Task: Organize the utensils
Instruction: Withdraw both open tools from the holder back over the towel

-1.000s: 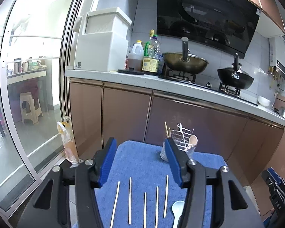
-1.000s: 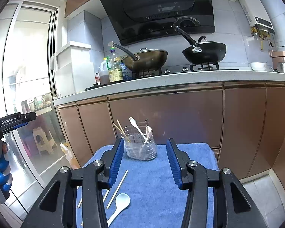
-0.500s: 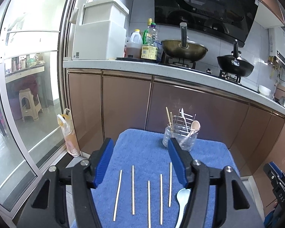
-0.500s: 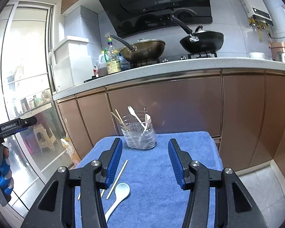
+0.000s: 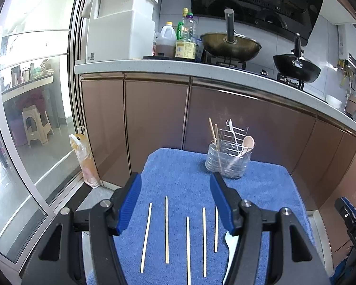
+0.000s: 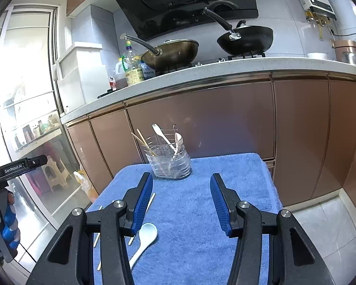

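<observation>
You hold two black grippers with blue pads over a blue towel (image 5: 178, 173) spread on a low surface in front of kitchen cabinets. Your left gripper (image 5: 175, 199) has its jaws apart and has just been opening; nothing sits between the pads. Below it lie five loose chopsticks (image 5: 166, 230), side by side and pointing away from you. A white spoon (image 6: 144, 237) lies on the towel just right of them, its bowl toward the far edge. Your right gripper (image 6: 181, 201) also stands apart and empty, hovering over bare towel right of the spoon. At the towel's far edge stands a clear utensil holder (image 5: 227, 159), already carrying two chopsticks, a white fork and a pale spoon. This looks like the approach to a pickup. Next, you would likely lower the left pads around one chopstick, close gently, then carry it to the holder.
</observation>
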A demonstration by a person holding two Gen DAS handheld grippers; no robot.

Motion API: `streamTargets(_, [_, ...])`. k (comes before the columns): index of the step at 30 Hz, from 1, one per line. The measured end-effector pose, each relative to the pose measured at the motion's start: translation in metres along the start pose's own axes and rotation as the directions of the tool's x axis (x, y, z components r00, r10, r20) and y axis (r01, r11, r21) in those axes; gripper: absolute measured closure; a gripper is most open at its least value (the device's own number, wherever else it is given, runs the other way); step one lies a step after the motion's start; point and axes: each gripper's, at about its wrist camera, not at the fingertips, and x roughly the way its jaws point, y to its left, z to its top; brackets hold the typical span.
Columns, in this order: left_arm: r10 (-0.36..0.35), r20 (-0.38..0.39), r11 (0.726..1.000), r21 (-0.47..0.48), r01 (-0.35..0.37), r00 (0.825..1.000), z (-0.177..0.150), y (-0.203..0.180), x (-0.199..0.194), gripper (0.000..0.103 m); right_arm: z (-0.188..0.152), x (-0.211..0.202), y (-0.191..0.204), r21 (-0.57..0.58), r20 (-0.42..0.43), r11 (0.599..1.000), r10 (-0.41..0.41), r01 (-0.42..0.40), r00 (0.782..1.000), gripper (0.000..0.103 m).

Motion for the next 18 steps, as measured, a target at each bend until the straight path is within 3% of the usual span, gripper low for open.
streamTargets(18, [0.005, -0.073, 1.000, 0.021, -0.004, 0.997, -0.014, 0.001, 0.028, 0.045, -0.013, 0.022, -0.006, 0.014, -0.066, 1.000, -0.001, 0.002, 0.998, 0.053])
